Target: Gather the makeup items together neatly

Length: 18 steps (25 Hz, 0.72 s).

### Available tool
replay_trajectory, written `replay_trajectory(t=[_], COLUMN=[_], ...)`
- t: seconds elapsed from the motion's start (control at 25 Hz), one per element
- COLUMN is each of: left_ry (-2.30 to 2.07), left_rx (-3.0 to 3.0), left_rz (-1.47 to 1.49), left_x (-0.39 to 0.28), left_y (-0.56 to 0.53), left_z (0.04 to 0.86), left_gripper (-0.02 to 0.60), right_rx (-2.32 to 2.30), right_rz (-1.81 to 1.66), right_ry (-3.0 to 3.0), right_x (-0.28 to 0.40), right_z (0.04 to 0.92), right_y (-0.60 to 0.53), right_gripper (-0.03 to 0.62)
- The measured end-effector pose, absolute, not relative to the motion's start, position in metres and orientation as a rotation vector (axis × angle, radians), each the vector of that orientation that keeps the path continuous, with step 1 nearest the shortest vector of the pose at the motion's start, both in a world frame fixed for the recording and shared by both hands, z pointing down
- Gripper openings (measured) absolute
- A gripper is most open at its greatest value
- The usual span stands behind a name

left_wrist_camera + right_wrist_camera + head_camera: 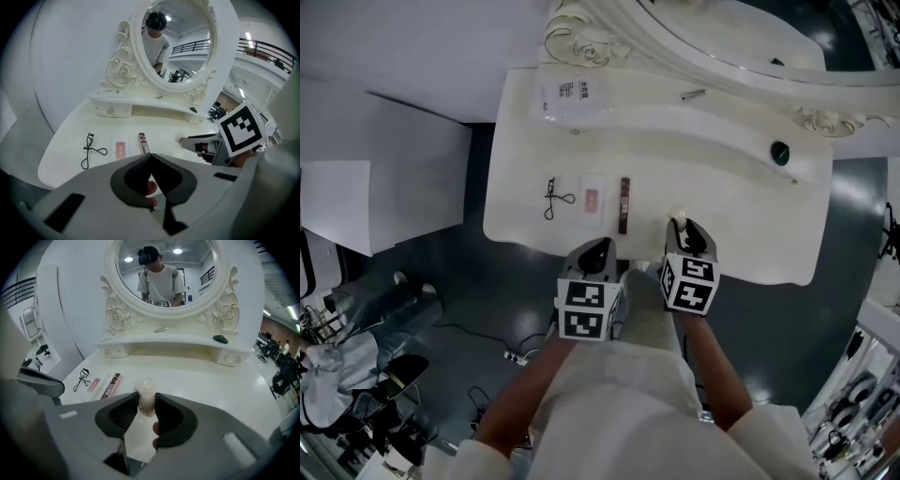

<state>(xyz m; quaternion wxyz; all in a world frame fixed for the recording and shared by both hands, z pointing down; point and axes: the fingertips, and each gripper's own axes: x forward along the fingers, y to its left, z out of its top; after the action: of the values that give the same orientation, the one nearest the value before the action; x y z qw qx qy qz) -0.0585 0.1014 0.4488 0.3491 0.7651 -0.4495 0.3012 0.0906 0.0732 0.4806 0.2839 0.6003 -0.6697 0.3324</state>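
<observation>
Your right gripper [146, 401] clamps a wrapped sponge [146, 391]; your left gripper [150, 161] is closed, empty. Carrying step, by judgement: next, set it beside the brown stick [624, 204].

a staged dressing corner inside a big work hall, not a home. the ornate white vanity table [741, 225], with its carved oval mirror [161, 273] and an eyelash curler [551, 198], stands by plain white partition panels [375, 178] on a dark glossy floor [478, 281]. at eight o'clock in the head view lie cables [469, 330] and loose gear [356, 375]. the left gripper view shows a mezzanine railing [267, 49] at two o'clock. the right gripper view shows office chairs [281, 376] at three o'clock.
</observation>
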Motion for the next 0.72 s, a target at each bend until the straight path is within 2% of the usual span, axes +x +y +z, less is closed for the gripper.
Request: replay_trajectory(t=[0.72], left_ry=[-1.120], left_rx=[1.984], left_rz=[0.815], left_x=[-0.092], left_y=[0.090], left_z=[0.459], left_gripper=[0.009], right_rx=[1.707], right_rz=[1.029], right_ry=[-1.691], right_x=[0.051], right_z=[0.505], right_y=[0.062], right_gripper=[0.118])
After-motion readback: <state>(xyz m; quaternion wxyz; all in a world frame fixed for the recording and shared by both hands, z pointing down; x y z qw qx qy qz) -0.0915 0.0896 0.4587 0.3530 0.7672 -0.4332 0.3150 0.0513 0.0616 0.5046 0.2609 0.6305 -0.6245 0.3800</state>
